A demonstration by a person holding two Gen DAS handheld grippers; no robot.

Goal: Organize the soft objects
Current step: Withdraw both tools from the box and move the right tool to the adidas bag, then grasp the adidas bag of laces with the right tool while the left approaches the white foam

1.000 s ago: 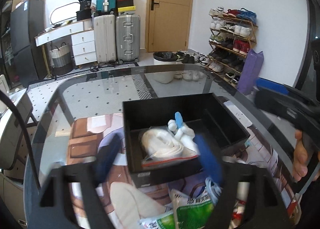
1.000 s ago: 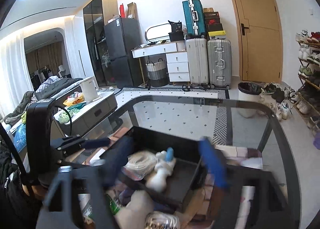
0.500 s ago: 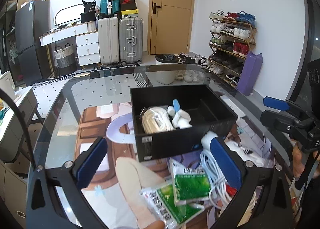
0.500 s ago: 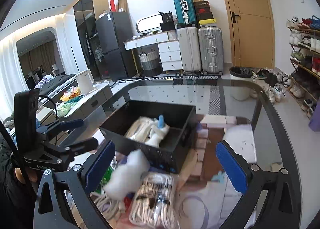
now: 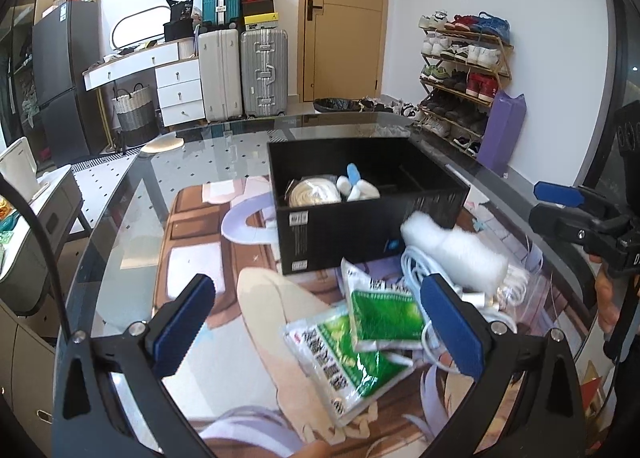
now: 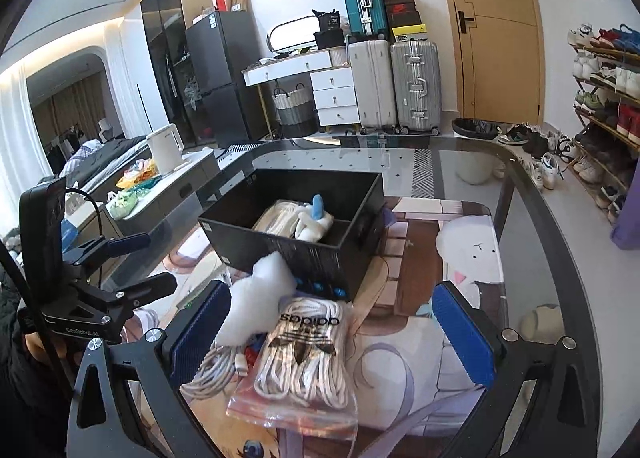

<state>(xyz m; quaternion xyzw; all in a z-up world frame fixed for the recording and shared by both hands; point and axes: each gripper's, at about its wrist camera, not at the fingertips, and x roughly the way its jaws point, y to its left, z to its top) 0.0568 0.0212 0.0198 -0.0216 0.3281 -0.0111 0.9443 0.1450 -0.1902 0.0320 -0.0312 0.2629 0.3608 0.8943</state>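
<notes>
**Both grippers open above the soft things on the table**

The left gripper (image 5: 320, 322) is released and holds nothing; two green packets (image 5: 360, 334) lie between its fingers. The right gripper (image 6: 332, 330) is also spread wide and empty, above a bagged white rope (image 6: 304, 362). A white fluffy piece (image 6: 260, 298) leans on the black box (image 6: 288, 246), at 12 o'clock from both grippers, on the glass table (image 6: 532, 242).
</notes>
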